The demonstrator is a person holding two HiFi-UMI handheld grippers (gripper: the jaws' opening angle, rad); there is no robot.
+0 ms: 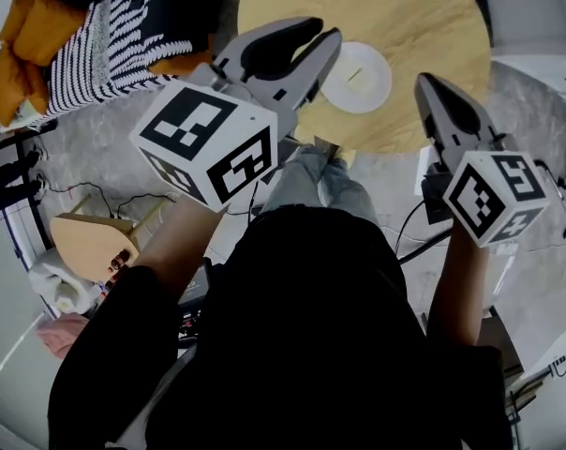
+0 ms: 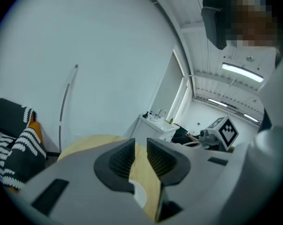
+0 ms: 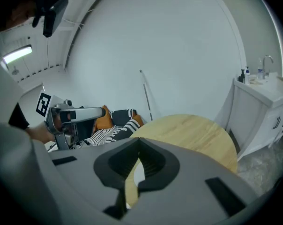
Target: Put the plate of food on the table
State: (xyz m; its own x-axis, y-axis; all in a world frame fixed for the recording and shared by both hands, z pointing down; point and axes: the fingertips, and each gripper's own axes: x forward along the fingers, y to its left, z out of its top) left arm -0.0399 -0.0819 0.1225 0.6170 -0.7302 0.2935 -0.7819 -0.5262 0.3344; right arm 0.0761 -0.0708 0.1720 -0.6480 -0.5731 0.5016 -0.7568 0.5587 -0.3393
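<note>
A white plate [image 1: 356, 76] with a pale piece of food on it rests on the round wooden table [image 1: 424, 17], near the table's front edge. My left gripper [image 1: 326, 30] hovers just left of the plate, its jaws a little apart and empty. In the left gripper view [image 2: 140, 143] the table [image 2: 85, 142] and a sliver of the plate [image 2: 139, 197] show through the gap. My right gripper [image 1: 424, 82] hangs right of the plate, shut on nothing. In the right gripper view [image 3: 139, 142] its tips meet above the table [image 3: 193, 130].
A sofa with a striped black-and-white blanket [image 1: 124, 17] and orange cushions [image 1: 21, 54] stands at the back left. A small wooden stool [image 1: 91, 242] and cables lie on the floor to the left. A white sink cabinet [image 3: 263, 102] stands right of the table.
</note>
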